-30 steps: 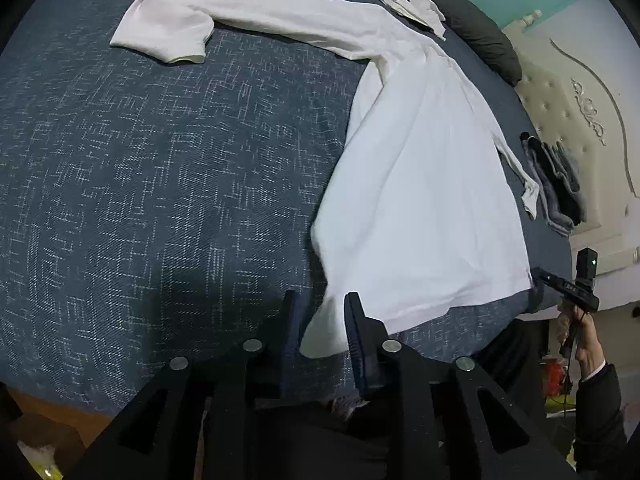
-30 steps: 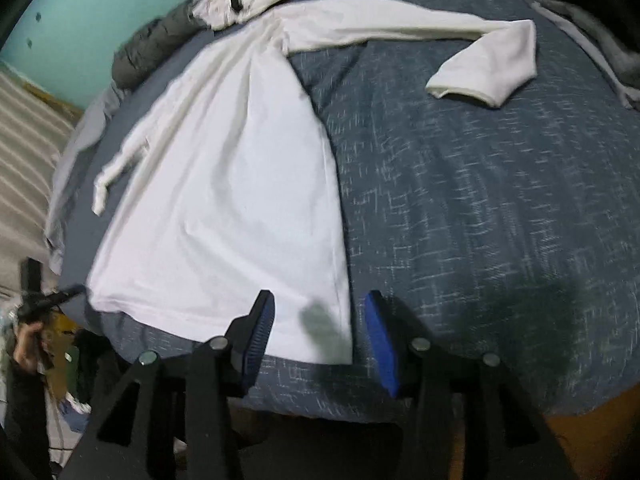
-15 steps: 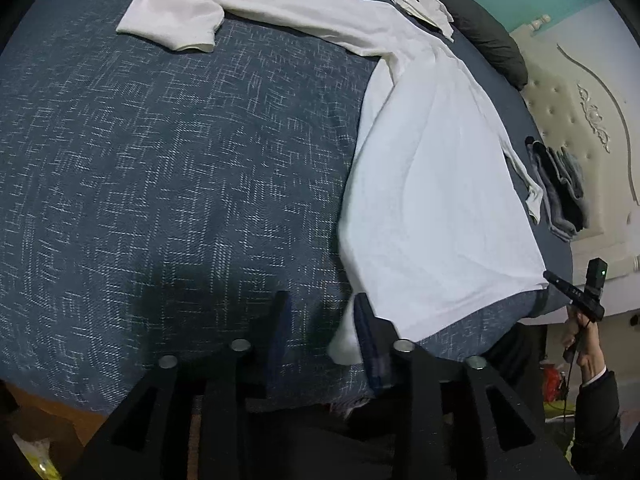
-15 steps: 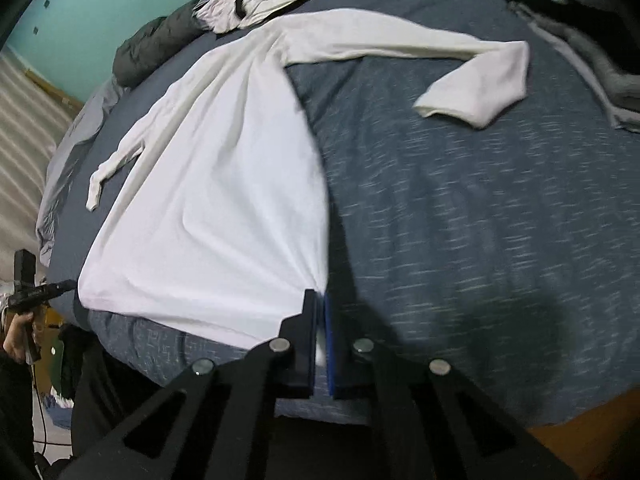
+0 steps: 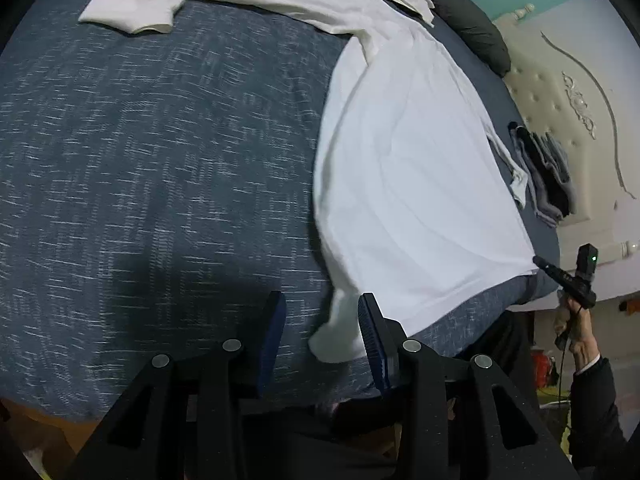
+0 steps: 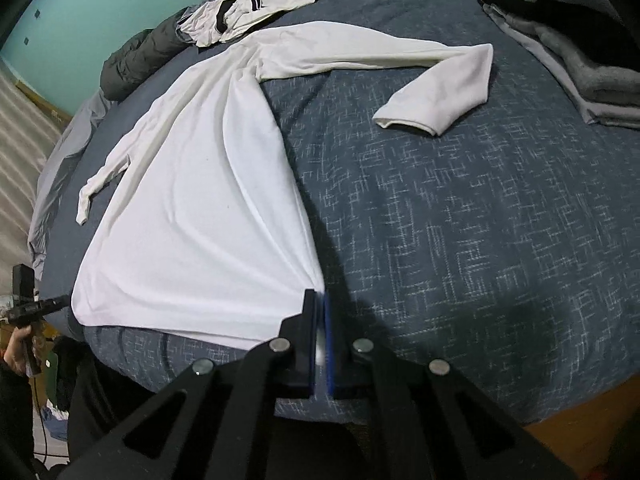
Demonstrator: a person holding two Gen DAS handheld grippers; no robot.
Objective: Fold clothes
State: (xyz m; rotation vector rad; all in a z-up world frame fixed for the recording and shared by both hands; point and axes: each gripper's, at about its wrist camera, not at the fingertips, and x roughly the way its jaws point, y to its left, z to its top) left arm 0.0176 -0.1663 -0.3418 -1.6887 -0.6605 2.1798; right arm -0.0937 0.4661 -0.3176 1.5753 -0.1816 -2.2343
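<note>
A white long-sleeved shirt (image 5: 408, 168) lies spread on the dark blue bedspread (image 5: 160, 160), with one sleeve (image 5: 132, 4) stretched out and bent at the cuff. My left gripper (image 5: 320, 300) is open at the near hem. A bunched hem corner (image 5: 336, 336) sits between its fingers, against the right one only. My right gripper (image 6: 318, 296) is shut on the other hem corner of the shirt (image 6: 200, 208), and the cloth pulls into taut creases toward it. That right gripper (image 5: 538, 260) also shows in the left wrist view, at the bed's edge.
A stack of grey and black clothes (image 6: 568, 40) lies beyond the sleeve. A white garment with black marks (image 6: 248, 8) and a dark grey quilt (image 6: 136, 56) sit at the far end. A padded headboard (image 5: 560, 92) borders the bed. A hand (image 5: 576, 332) holds the right gripper.
The right gripper's jaws closed on the hem corner and drew it taut. The left gripper's jaws spread wider, and the hem corner there bunched up between them.
</note>
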